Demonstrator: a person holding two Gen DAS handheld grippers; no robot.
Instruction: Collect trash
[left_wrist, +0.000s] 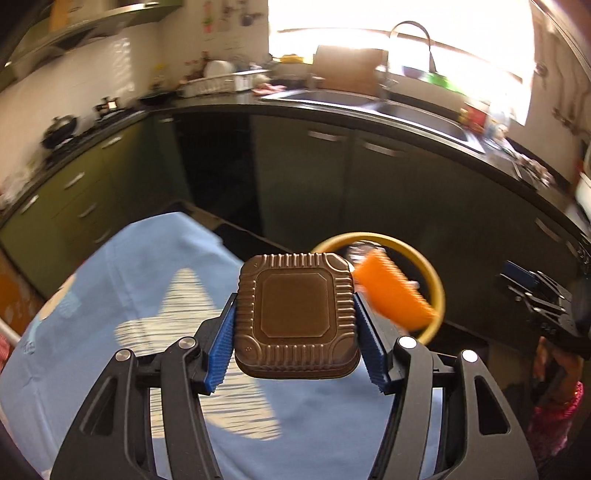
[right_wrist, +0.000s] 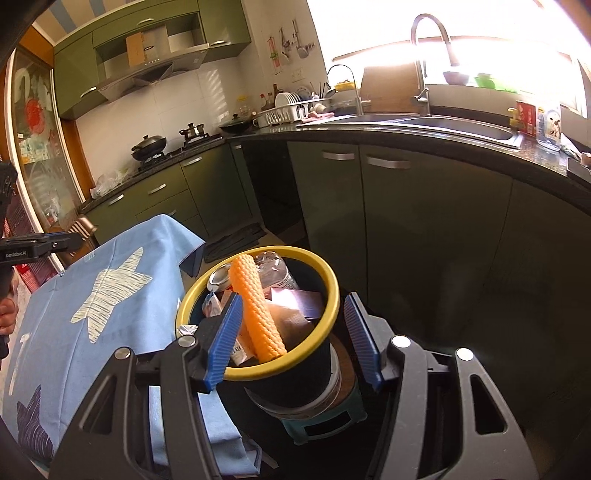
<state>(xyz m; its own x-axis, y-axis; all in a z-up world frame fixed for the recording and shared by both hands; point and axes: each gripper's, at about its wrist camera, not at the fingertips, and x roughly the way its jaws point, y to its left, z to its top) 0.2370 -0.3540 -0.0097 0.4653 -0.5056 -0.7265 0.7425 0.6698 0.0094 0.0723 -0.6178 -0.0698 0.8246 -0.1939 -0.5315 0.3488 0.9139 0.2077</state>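
Observation:
My left gripper (left_wrist: 295, 308) is shut on a brown ribbed foil container (left_wrist: 293, 291), bottom side toward the camera, raised over the blue star tablecloth (left_wrist: 129, 295). Past it is a black bin with a yellow rim (left_wrist: 439, 288) and a blurred orange ribbed piece (left_wrist: 391, 295). In the right wrist view the bin's yellow rim (right_wrist: 334, 291) rings several bits of trash: the orange ribbed piece (right_wrist: 255, 306), a can, small boxes. My right gripper (right_wrist: 293, 299) hangs open over the bin, its pads (right_wrist: 362, 339) clear of the trash. The left gripper's fingers (right_wrist: 59, 242) show at the far left.
The bin stands on a teal stool (right_wrist: 325, 424) beside the cloth-covered table (right_wrist: 92, 295). Green cabinets (right_wrist: 399, 229), a dark counter and a sink (right_wrist: 461, 127) run behind. A stove with pots (right_wrist: 147, 146) is at the left. A person's pink sleeve (left_wrist: 554, 424) is at the lower right.

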